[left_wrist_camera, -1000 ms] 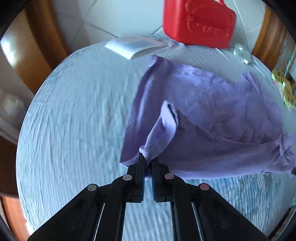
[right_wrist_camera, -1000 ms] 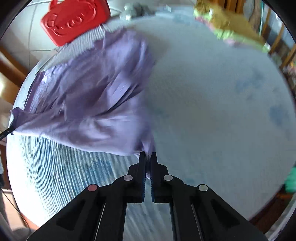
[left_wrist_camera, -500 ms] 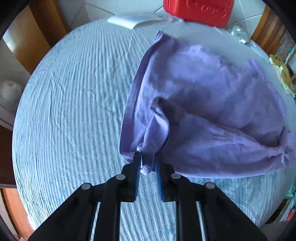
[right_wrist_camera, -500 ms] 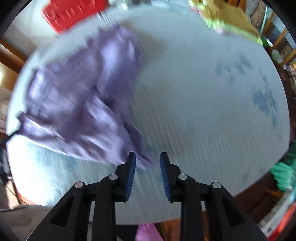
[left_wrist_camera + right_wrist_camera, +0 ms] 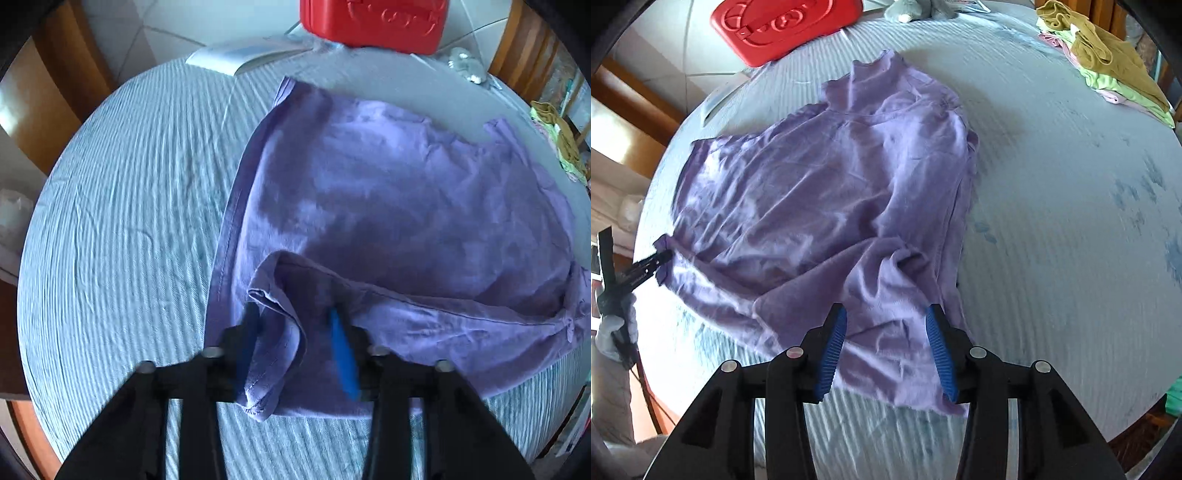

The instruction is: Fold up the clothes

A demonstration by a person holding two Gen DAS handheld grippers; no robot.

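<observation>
Fingers of both grippers, left [image 5: 295, 347] and right [image 5: 884, 347], stand released over the purple shirt's [image 5: 827, 192] near edge; its body stretches away ahead.

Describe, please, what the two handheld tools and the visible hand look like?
Both the left tool and the right tool have matte black angular fingers lined with ribbed blue pads and studded with round silver rivets. In the right wrist view, the person's hand wears a pale grey glove.
</observation>
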